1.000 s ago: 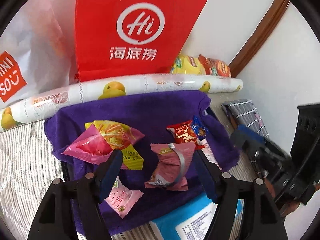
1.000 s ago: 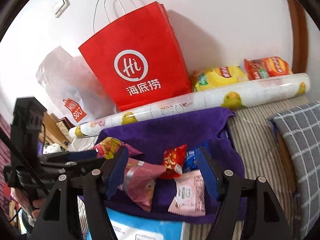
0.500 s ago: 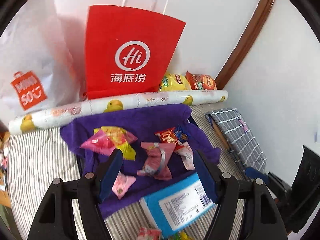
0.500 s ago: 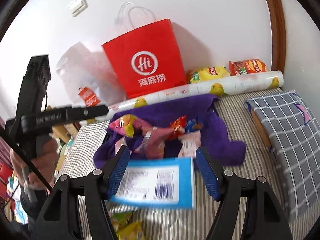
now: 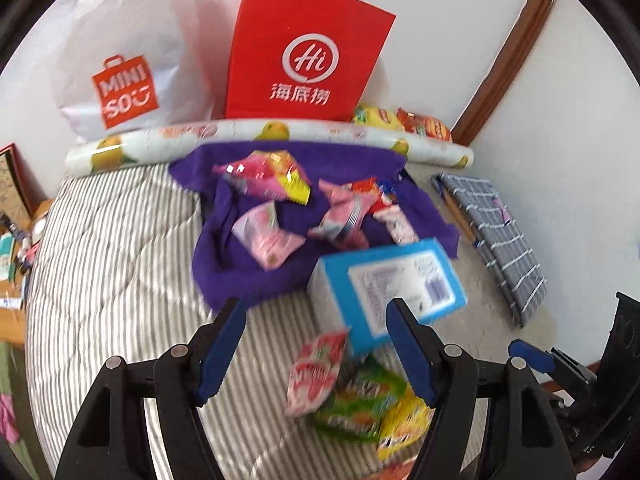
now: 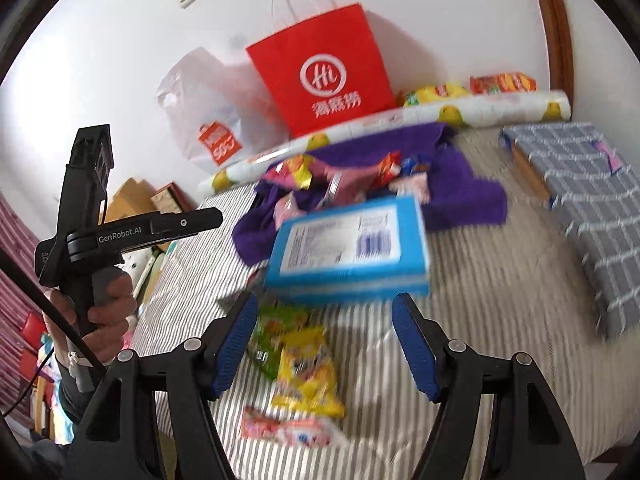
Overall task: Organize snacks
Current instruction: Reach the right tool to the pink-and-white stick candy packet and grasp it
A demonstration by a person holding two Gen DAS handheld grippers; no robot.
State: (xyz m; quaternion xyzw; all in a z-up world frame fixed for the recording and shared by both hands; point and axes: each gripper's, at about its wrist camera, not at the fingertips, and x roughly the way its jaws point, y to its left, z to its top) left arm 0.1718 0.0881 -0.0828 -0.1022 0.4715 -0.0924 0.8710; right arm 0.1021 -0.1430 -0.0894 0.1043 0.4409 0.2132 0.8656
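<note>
- Striped bed; purple cloth with snacks, blue box beside.
- White wall, red bag.
- Left gripper, right gripper both released, grasping nothing.

the striped bed filled the middle and lower left of both frames. a purple towel lay on it at centre, with a fruit-print roll across the bed's far edge behind it. a blue box lay just below and right of the towel, touching its near edge. below the box, three snack packs sat close together: a pink pack, a green pack and a yellow pack. a grey checked cloth covered a flat thing at the right of the frame.
</note>
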